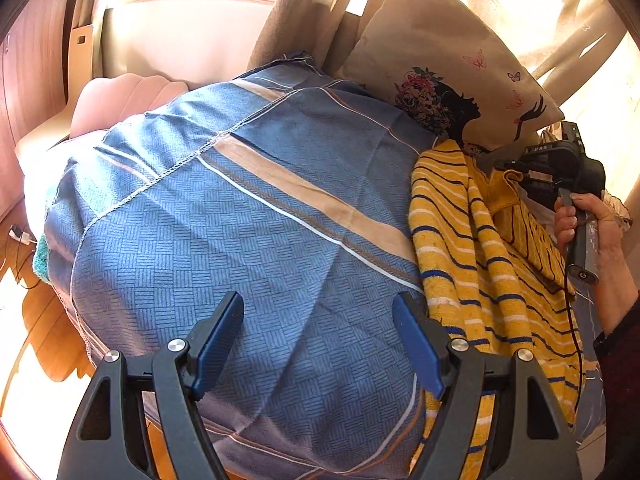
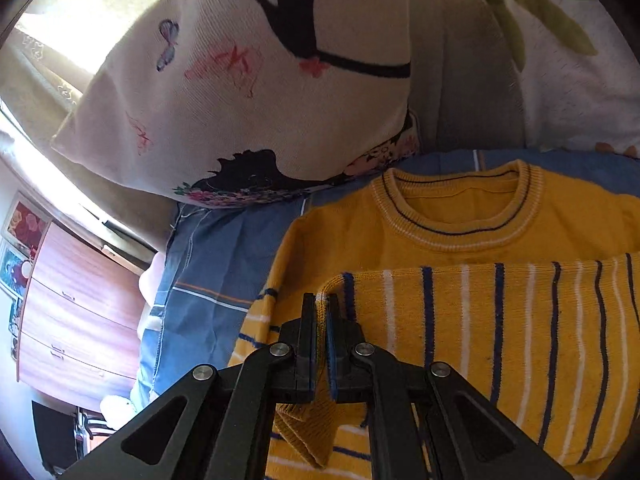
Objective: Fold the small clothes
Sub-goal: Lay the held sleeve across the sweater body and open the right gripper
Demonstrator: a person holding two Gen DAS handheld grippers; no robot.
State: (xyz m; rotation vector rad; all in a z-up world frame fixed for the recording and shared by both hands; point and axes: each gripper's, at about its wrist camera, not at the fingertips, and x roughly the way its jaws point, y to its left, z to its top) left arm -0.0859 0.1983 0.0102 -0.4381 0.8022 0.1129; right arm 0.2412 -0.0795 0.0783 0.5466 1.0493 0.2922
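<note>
One garment is in work: a yellow striped sweater (image 2: 460, 236) lies on the blue bedcover (image 1: 248, 216) below a printed cushion (image 2: 248, 112), neckline toward the cushion. The right gripper (image 2: 319, 312) is clamped on a striped edge laid across the body, so a first fold appears under way. The left gripper (image 1: 318, 336) hangs empty, fingers spread, over the bedcover; further folds look outstanding

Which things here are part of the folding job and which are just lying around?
Part of the job: yellow striped sweater, right gripper clamped on its folded edge, left gripper open.

Lying about: printed cushion, blue bedspread, wooden dresser.
</note>
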